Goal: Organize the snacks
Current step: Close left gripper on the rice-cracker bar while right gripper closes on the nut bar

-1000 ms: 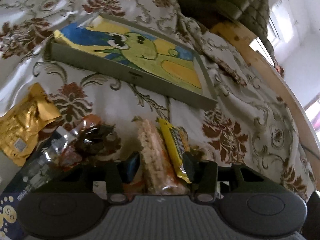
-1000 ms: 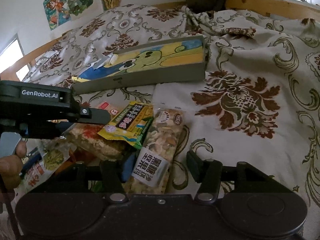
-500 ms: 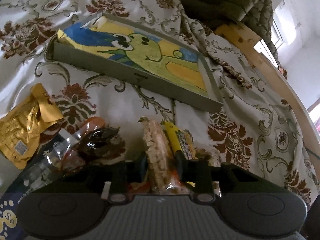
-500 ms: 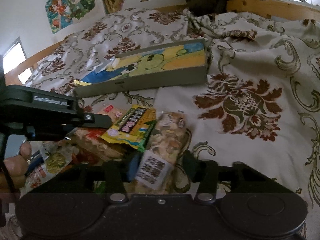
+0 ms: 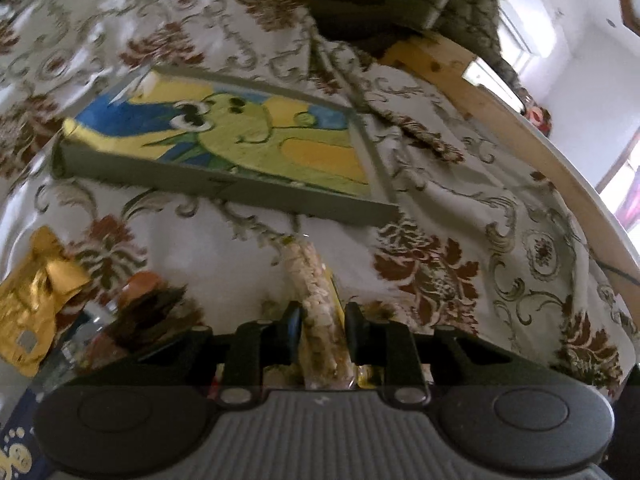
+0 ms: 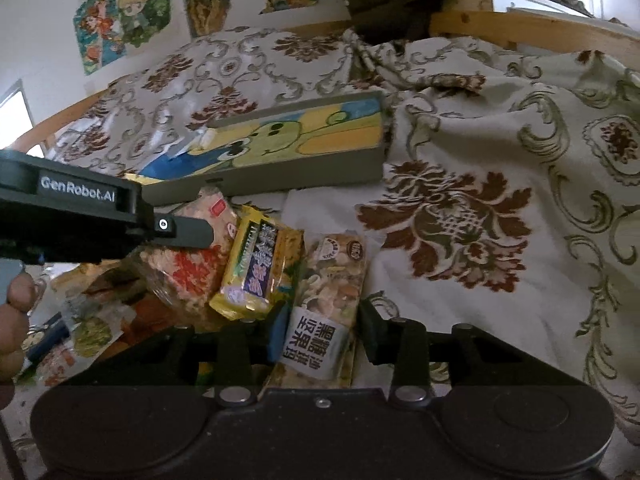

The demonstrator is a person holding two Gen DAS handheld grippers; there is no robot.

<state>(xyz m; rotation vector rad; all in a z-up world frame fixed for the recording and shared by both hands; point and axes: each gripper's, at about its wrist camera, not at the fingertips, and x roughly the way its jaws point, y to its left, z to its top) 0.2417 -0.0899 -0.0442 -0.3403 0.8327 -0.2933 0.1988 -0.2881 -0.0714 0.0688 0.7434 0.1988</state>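
1. The left hand-held gripper [image 5: 322, 320] is clamping a clear-wrapped rice cracker pack [image 5: 310, 280] on edge, just above the floral bedspread [image 5: 440, 216].
2. The right hand-held gripper [image 6: 322, 330] is closing its fingers against a nut bar packet [image 6: 332, 292]; a yellow snack bag [image 6: 260, 264] is lying at its 9 o'clock.
3. A grey cartoon-lined tray [image 6: 280, 172] is sitting at 12 o'clock.
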